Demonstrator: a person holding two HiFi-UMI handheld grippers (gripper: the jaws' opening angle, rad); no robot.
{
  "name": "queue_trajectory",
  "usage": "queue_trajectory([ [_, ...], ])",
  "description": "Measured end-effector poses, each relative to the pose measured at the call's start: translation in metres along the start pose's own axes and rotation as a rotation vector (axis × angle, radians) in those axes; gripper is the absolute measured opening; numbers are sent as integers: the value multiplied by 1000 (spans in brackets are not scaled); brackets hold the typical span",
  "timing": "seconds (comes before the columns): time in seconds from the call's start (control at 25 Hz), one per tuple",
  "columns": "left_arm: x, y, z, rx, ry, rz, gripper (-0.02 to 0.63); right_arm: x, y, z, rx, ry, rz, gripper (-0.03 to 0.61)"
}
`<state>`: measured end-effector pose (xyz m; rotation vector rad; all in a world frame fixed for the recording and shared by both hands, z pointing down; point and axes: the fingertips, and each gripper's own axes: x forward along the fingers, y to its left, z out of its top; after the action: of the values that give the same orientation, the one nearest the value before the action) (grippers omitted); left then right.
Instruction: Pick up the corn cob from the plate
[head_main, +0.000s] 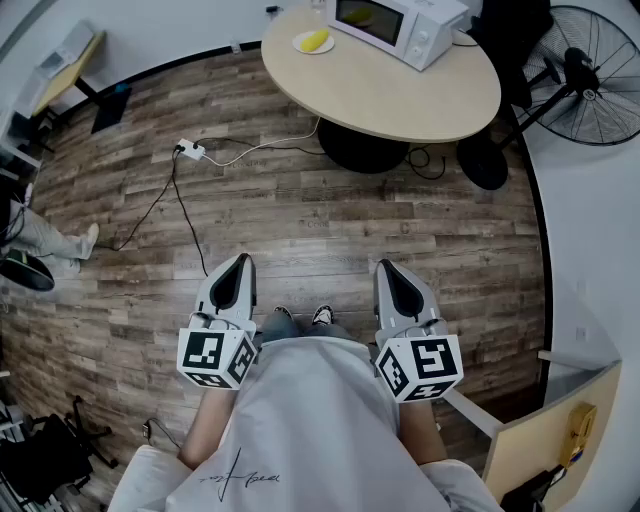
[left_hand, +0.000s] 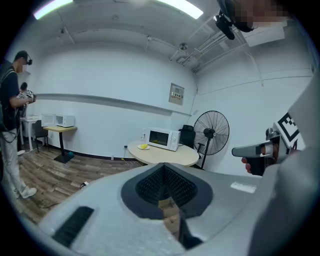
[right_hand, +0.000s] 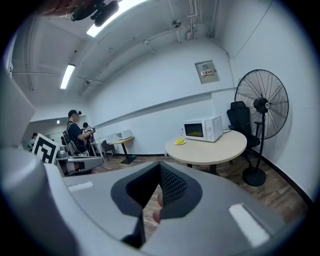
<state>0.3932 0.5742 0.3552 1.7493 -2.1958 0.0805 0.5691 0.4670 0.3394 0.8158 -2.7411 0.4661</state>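
L claw (head_main: 240, 262) & R claw (head_main: 386, 268) are both closed tight w/ nothing held, at our waist. Corn cob (head_main: 315, 39) lies on plate (head_main: 297, 42), desk (head_main: 400, 100) far off at 12 o'clock. We haven't started.

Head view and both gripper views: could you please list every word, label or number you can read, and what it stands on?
Nothing can be read outright.
Shirt: small script print, too small to read.
Wall panel: print too blurred to read.
Microwave: no legible brand or numbers.
Left cube, right cube: black-and-white square patterns only, no words.
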Motion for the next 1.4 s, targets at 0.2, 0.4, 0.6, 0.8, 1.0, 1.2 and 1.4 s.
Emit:
queue_trajectory([
  [0.2, 2, 3, -14, 15, 31, 21, -6, 1, -8, -4, 12, -2, 7, 11],
  [0.4, 1, 11, -10, 4, 30, 36, -6, 0, -10, 2, 97, -43, 108, 12],
  [0.6, -2, 20, -9, -1, 36, 34, -5, 9, -2, 2, 87, -41, 172, 11],
  [0.8, 8, 32, -10, -25, 38, 28, -5, 30, 6, 6, -23, -42, 143, 11],
  [1.0, 30, 56, -4, -31, 45, 13, -5, 61, 19, 20, 0, -41, 160, 11],
  [1.2, 61, 83, 7, -47, 51, 1, -5, 107, 20, 30, -4, 5, 126, 11],
  [1.4, 94, 116, 17, -50, 84, -6, -5, 157, 28, 42, 5, 33, 148, 11],
])
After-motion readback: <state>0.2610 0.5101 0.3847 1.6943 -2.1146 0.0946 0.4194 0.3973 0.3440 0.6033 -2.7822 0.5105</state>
